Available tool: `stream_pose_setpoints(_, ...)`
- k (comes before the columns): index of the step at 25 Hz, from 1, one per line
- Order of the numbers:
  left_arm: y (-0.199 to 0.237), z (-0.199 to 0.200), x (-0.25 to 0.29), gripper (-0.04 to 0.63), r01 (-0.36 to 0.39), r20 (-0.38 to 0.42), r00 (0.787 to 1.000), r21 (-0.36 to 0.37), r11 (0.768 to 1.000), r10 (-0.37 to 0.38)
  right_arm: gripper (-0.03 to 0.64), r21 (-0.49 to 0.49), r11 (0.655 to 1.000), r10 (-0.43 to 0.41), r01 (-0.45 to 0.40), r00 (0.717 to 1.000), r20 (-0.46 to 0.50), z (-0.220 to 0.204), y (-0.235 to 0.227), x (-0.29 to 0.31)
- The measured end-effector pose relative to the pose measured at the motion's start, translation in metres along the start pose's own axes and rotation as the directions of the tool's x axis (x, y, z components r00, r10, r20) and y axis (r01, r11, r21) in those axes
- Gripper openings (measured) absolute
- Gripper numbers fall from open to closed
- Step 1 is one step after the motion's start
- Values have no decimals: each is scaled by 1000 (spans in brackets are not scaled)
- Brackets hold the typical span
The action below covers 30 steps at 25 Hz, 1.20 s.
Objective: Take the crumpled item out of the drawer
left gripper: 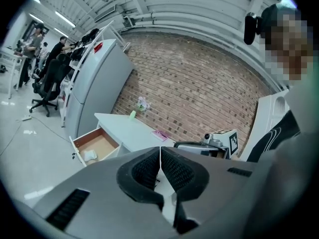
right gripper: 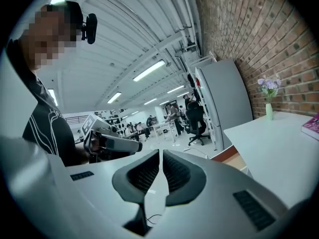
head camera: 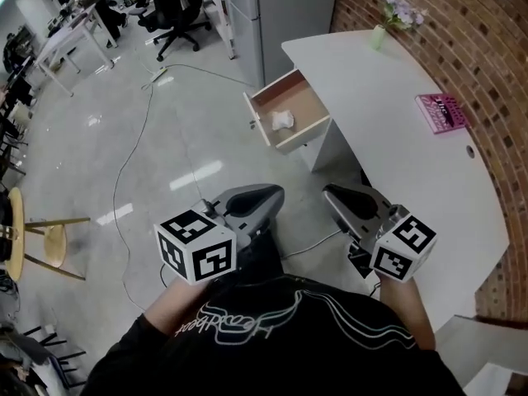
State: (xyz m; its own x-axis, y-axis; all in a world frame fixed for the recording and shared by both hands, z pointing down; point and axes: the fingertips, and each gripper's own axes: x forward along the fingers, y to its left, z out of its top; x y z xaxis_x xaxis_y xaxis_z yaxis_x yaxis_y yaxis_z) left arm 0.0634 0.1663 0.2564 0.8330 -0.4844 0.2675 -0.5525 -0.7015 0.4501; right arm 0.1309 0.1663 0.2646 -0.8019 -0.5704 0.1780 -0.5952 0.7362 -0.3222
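Two tools idle: left gripper (head camera: 273, 193) and right gripper (head camera: 332, 193) both closed, empty, well short of the far open drawer (head camera: 304, 104). Recommend opening one squarely above the crumpled paper (head camera: 283, 120).

No legible text, white script on black shirt (head camera: 239, 327) unreadable, pink book (head camera: 441, 111) print too small

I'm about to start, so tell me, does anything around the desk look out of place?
The desk drawer stands pulled out, and a crumpled white wad lies alone inside it. Nothing looks spilled or broken.
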Motion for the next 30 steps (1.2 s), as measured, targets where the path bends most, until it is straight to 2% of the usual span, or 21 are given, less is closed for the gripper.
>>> stream_pose_setpoints(3, 48, 20, 16, 25, 3, -34, 999, -27, 1000, -4, 52, 26, 999, -19, 19, 1000, -16, 11, -34, 42)
stream_pose_setpoints(8, 132, 53, 47, 25, 1, -81, 997, -15, 1000, -2, 52, 38, 997, -60, 62, 997, -55, 28, -96, 115)
stream_pose_setpoints(12, 188, 73, 73, 25, 39, -110, 993, -61, 997, -45, 52, 19, 993, -111, 114, 987, -117, 37, -141, 169)
stream_pose_setpoints(16, 248, 88, 90, 24, 23, -133, 991, -70, 997, -32, 52, 22, 988, -144, 150, 975, -171, 41, -181, 219)
stream_pose_setpoints(20, 304, 89, 107, 21, 2, -152, 988, -106, 994, -18, 52, 7, 979, -194, 202, 951, -240, 31, -221, 262)
stream_pose_setpoints(27, 376, 77, 135, 21, -29, -167, 986, -175, 984, -1, 54, -28, 980, -195, 198, 912, -361, -10, -281, 324)
stream_pose_setpoints(30, 400, 70, 149, 21, -37, -175, 985, -209, 977, 0, 55, -33, 979, -195, 199, 885, -424, -33, -308, 344)
